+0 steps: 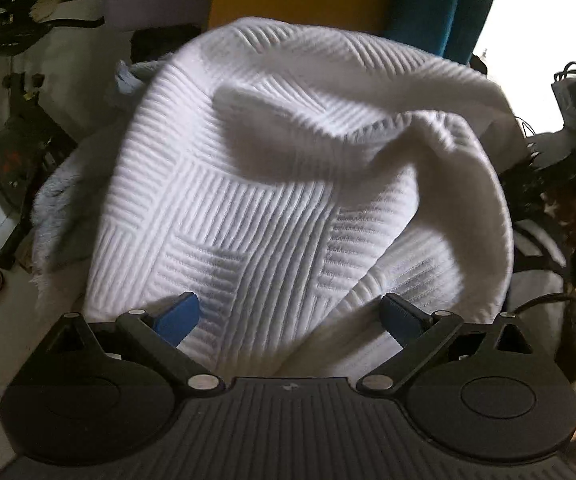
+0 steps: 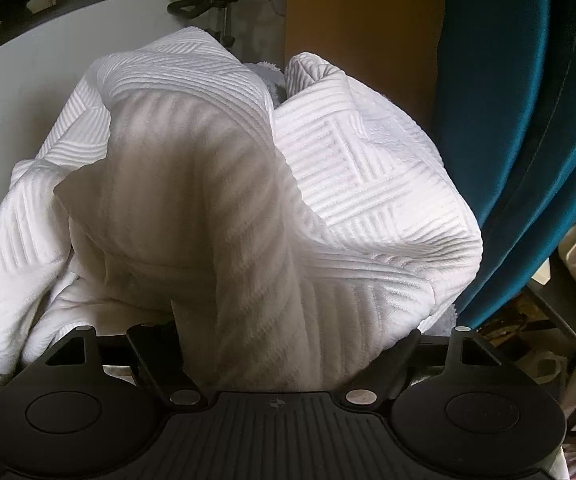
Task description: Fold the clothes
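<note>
A white cloth (image 1: 271,184) with a raised pattern of ribbed squares lies crumpled in a heap and fills most of the left wrist view. My left gripper (image 1: 290,320) stands open just over its near edge; the blue pads (image 1: 179,318) are wide apart, with cloth lying loose between them. In the right wrist view the same white cloth (image 2: 368,184) is bunched up, and a thick fold of it (image 2: 223,240) rises between the arms of my right gripper (image 2: 283,344). That fold hides both fingertips, so the grip does not show.
A fluffy grey cloth (image 1: 59,208) lies under the white one at the left. Behind stand a yellow-brown panel (image 2: 360,40) and a teal upholstered chair (image 2: 520,120). A black wheeled chair base (image 2: 207,4) and dark gear (image 1: 19,140) sit beyond the white surface (image 2: 15,92).
</note>
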Demonstrator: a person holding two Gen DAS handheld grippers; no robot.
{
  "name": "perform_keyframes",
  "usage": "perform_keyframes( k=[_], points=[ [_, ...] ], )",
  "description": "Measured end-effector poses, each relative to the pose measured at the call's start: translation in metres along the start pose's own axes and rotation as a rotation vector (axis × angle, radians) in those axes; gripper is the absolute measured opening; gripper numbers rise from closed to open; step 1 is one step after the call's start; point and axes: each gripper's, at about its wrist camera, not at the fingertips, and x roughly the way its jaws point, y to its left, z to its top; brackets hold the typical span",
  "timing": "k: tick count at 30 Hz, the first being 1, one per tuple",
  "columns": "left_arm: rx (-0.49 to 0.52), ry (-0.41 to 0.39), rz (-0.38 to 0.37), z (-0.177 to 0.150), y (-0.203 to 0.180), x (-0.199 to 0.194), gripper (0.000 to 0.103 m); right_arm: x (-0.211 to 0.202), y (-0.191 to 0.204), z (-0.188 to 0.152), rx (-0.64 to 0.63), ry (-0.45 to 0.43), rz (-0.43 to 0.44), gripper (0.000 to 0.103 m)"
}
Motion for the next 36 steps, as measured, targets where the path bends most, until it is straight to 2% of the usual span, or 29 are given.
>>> perform_keyframes(
  k=[1,2,4,5,7,8,10,15,18,21,25,28,32,33,36],
  points=[
    [0.006,0.003,-0.017,0.000,0.000,0.000,0.067,0.000,0.000,0.000,0.003,-0.002,-0.001,0.073],
    [0.011,0.006,-0.035,0.000,0.001,-0.001,0.062,-0.001,0.000,-0.001,0.006,-0.004,-0.002,0.072],
    [0.009,0.012,-0.025,0.003,-0.001,-0.004,0.023,-0.002,0.000,-0.001,0.018,-0.009,-0.003,0.068],
    [-0.040,0.012,-0.028,0.004,0.002,-0.008,0.017,-0.004,0.000,-0.001,0.028,-0.012,0.001,0.065],
    [-0.176,0.010,-0.045,0.008,0.012,-0.017,0.015,-0.013,0.002,-0.001,0.035,-0.034,0.024,0.046],
    [-0.230,0.002,-0.056,0.010,0.014,-0.023,0.015,-0.017,0.003,-0.001,0.037,-0.046,0.036,0.043],
    [-0.295,-0.029,-0.076,0.014,0.013,-0.038,0.014,-0.028,0.006,0.001,0.035,-0.081,0.053,0.032],
    [-0.388,-0.168,-0.192,0.037,0.005,-0.080,0.013,-0.081,0.007,0.018,0.120,-0.245,0.185,0.021],
    [-0.355,-0.271,-0.277,0.055,-0.012,-0.107,0.013,-0.115,0.015,0.028,0.093,-0.331,0.246,0.020],
    [-0.292,-0.303,-0.314,0.071,-0.027,-0.103,0.013,-0.134,0.027,0.033,-0.009,-0.342,0.252,0.020],
    [-0.282,-0.221,-0.251,0.064,-0.030,-0.058,0.013,-0.110,0.033,0.017,-0.087,-0.218,0.182,0.020],
    [-0.285,-0.159,-0.221,0.049,-0.031,-0.030,0.013,-0.083,0.036,-0.006,-0.092,-0.130,0.172,0.020],
    [-0.312,-0.126,-0.211,0.038,-0.030,-0.012,0.014,-0.069,0.046,-0.024,-0.091,-0.103,0.162,0.021],
    [-0.335,-0.115,-0.206,0.037,-0.026,-0.009,0.017,-0.067,0.048,-0.023,-0.093,-0.105,0.156,0.023],
    [-0.451,-0.091,-0.227,0.037,-0.014,-0.008,0.023,-0.069,0.057,-0.022,-0.123,-0.109,0.149,0.040]
  ],
)
